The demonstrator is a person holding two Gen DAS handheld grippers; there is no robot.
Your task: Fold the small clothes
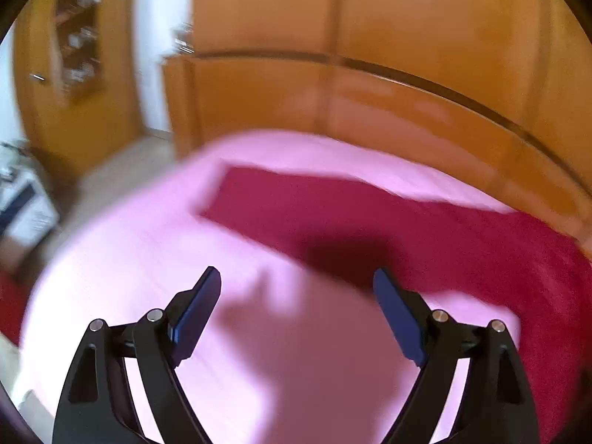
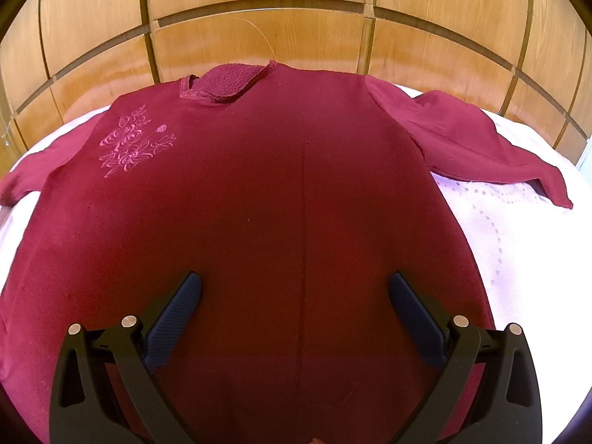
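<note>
Right gripper point(image 2: 295, 288) open-jawed above maroon sweater point(image 2: 259, 185)

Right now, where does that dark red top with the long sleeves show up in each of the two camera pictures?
Left wrist view: the dark red top is blurred, a sleeve and part of the body crossing the middle to the right edge.
Right wrist view: it fills the centre, spread flat, neckline at the top, pink embroidery upper left.
Shared landmark: the pale pink bed cover beneath it, with the wooden panelling behind.
</note>
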